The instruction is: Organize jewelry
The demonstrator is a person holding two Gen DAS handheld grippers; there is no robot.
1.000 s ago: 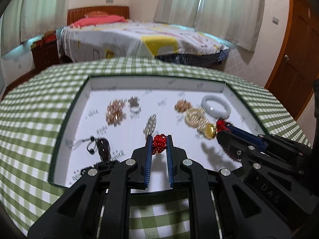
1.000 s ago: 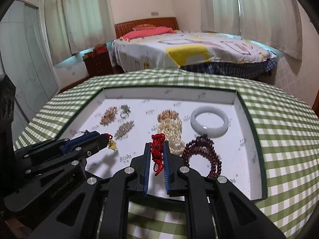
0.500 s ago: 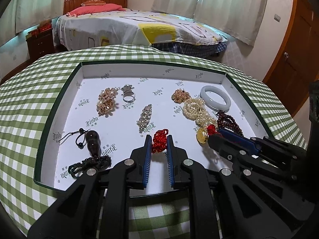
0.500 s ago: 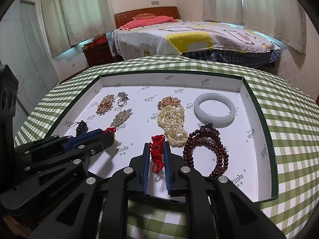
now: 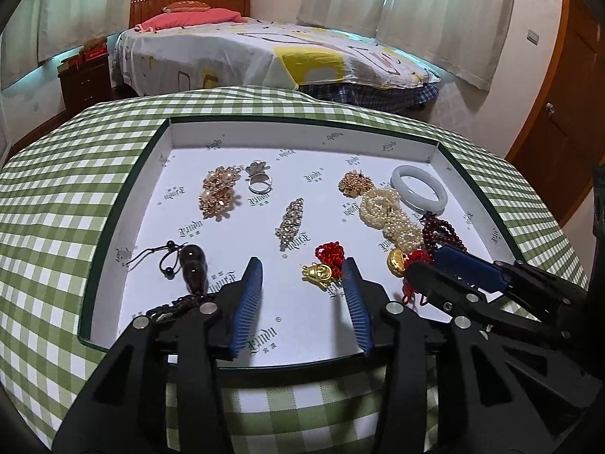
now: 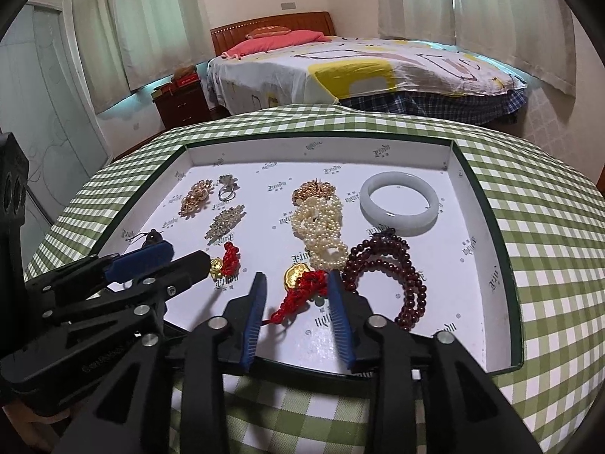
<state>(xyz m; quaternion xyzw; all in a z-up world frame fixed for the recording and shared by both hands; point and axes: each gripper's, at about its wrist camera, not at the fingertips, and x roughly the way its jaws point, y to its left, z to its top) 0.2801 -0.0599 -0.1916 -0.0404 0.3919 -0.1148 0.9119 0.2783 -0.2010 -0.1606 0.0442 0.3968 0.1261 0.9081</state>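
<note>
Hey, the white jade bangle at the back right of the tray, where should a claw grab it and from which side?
Pinch the near rim of the white jade bangle, one finger inside the hole, one outside, coming from above. It lies flat in the tray, and the nearby pearl strands and dark red beads crowd a low approach.

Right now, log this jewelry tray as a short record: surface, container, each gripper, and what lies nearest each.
surface: green checked tablecloth
container: shallow white-lined tray
left gripper: jaws opening, nothing pressed between the pads
nearest left: gold charm on red cord, lying on the tray floor
right gripper: jaws opening, pads off the cord
nearest right: gold ingot charm with red knot, between the fingers on the tray floor
far right corner: white bangle
</note>
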